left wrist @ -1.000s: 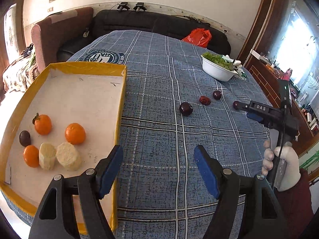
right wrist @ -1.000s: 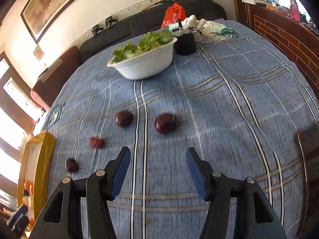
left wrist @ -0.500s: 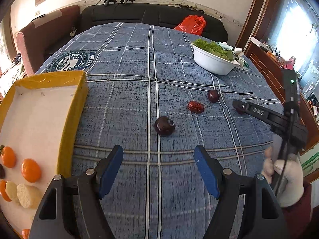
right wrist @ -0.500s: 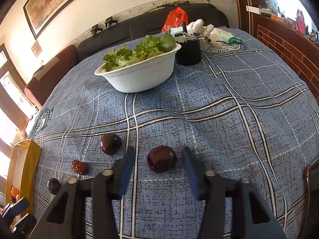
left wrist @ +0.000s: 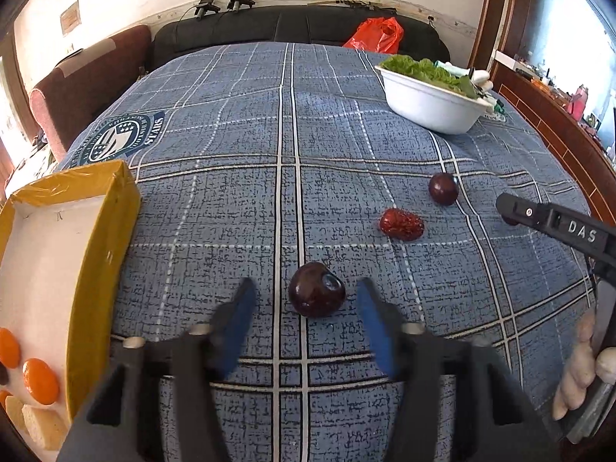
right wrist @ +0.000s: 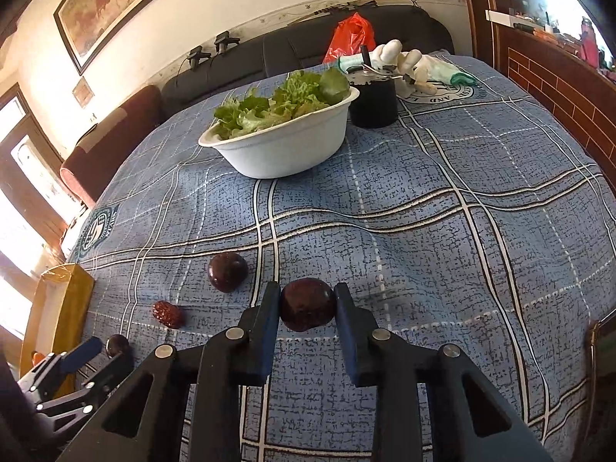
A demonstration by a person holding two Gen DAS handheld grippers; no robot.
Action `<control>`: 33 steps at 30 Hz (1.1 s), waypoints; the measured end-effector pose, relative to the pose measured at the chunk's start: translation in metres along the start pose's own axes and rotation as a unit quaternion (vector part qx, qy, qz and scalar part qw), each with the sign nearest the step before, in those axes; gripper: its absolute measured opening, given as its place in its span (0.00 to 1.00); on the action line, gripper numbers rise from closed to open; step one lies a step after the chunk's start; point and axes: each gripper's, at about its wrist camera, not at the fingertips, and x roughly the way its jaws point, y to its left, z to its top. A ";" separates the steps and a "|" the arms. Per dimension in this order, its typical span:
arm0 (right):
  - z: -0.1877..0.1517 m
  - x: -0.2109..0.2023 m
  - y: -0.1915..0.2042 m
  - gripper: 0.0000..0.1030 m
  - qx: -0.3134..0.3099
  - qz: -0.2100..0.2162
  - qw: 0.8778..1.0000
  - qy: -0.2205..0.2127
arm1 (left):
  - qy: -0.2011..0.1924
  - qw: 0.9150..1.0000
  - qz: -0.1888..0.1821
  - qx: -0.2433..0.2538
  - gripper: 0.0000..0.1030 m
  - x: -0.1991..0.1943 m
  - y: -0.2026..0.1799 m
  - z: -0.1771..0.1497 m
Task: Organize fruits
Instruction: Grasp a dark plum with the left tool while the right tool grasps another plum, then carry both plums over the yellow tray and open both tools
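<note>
My left gripper [left wrist: 304,304] is open, its blue pads on either side of a dark plum [left wrist: 316,295] on the blue checked cloth. A red date [left wrist: 401,224] and another dark plum [left wrist: 443,188] lie beyond it. My right gripper [right wrist: 307,304] has its fingers closed against a dark plum [right wrist: 307,303] on the cloth. In the right wrist view a second plum [right wrist: 227,271], the red date [right wrist: 167,314] and a third plum [right wrist: 118,345] lie to the left. The yellow tray [left wrist: 98,238] at the left holds oranges [left wrist: 40,381].
A white bowl of lettuce [right wrist: 283,144] stands at the back of the table, with a black cup [right wrist: 374,102] and white gloves [right wrist: 408,63] behind it. A dark sofa and a red bag [left wrist: 375,34] lie past the table's far edge.
My left gripper moved right from the tray to the nearest plum. My right gripper moved forward and closed its fingers on a plum.
</note>
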 end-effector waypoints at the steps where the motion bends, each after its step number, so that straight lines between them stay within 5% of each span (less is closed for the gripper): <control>1: 0.000 0.000 0.000 0.29 0.001 0.002 1.000 0.001 | -0.001 1.000 -0.002 0.000 0.27 0.001 0.000 -0.001; 10: 0.000 -0.005 0.001 0.29 0.008 0.023 1.000 0.001 | -0.017 0.998 -0.027 -0.053 0.27 -0.022 0.024 -0.005; 15: 0.000 -0.006 -0.005 0.30 0.050 0.147 0.988 0.015 | -0.031 0.995 -0.034 -0.088 0.27 -0.050 0.046 -0.014; 18: -0.003 -0.005 0.001 0.30 0.048 0.179 0.982 0.021 | -0.038 0.992 -0.031 -0.115 0.27 -0.066 0.061 -0.019; 25: -0.014 -0.003 0.019 0.30 0.025 0.168 0.985 0.029 | -0.068 0.988 0.008 -0.139 0.27 -0.113 0.097 -0.031; 33: -0.024 -0.022 0.047 0.30 -0.020 0.113 0.993 0.008 | -0.119 0.970 0.044 -0.206 0.28 -0.176 0.181 -0.064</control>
